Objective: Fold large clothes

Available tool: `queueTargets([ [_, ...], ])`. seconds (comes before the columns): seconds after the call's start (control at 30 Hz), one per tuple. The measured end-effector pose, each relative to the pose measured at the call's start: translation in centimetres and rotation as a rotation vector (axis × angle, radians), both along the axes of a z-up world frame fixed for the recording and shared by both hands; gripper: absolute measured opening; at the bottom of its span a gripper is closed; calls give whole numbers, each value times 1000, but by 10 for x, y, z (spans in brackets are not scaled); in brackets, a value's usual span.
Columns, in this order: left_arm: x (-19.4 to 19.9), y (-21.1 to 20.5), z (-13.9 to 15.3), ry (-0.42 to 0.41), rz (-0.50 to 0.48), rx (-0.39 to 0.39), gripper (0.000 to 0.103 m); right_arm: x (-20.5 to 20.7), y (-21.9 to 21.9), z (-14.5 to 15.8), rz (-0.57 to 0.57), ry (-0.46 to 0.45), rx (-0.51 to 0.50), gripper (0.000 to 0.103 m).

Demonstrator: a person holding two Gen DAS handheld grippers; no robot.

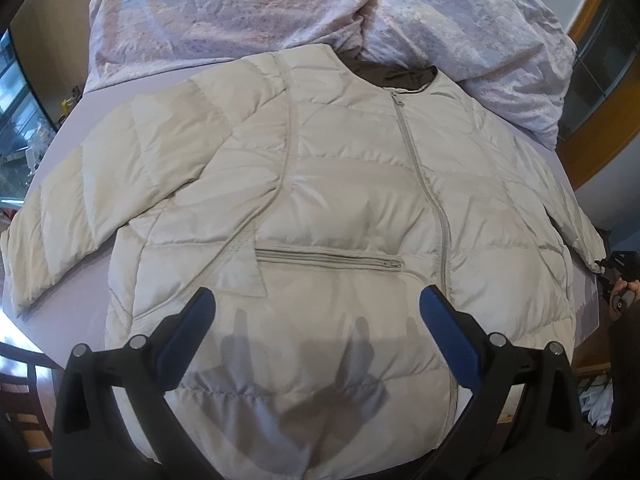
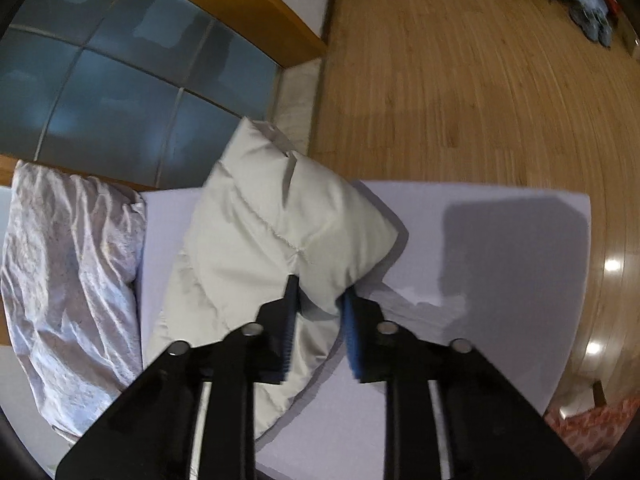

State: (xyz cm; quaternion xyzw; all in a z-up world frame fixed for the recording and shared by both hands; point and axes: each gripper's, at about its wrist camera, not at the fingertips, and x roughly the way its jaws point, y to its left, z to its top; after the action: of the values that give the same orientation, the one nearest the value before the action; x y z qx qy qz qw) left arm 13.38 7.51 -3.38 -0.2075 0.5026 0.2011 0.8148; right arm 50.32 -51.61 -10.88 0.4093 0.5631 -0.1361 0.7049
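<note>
Right gripper (image 2: 318,294) pinches jacket (image 1: 320,184) cuff; left gripper (image 1: 316,308) wide open, nothing held; cream, quilted, zipped.

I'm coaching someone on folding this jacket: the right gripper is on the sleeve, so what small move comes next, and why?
Probably lift the sleeve and carry it inward over the jacket front. The right gripper is shut on the sleeve's end, the jacket lies flat and zipped on the bed, and the left gripper hangs open above the hem.

Crumpled duvet (image 1: 248,12) on bed (image 2: 500,240), wooden floor (image 2: 460,80).
</note>
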Motion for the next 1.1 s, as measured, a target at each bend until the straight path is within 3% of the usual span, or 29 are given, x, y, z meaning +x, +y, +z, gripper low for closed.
queueTargets([
  [0.23,-3,8,2,-11,24,-8,101,40,55,52,194,-173,-17,11],
  [0.5,-4,12,2,-27,36,-17,101,60,170,92,464,-274,106,11],
  [0.7,-9,18,3,-39,50,-25,101,42,262,102,679,-273,198,11],
  [0.83,-12,24,4,-46,64,-29,101,8,327,96,838,-227,239,11],
  [1.1,-19,36,2,-59,80,-56,101,-51,415,81,1044,-145,285,10],
])
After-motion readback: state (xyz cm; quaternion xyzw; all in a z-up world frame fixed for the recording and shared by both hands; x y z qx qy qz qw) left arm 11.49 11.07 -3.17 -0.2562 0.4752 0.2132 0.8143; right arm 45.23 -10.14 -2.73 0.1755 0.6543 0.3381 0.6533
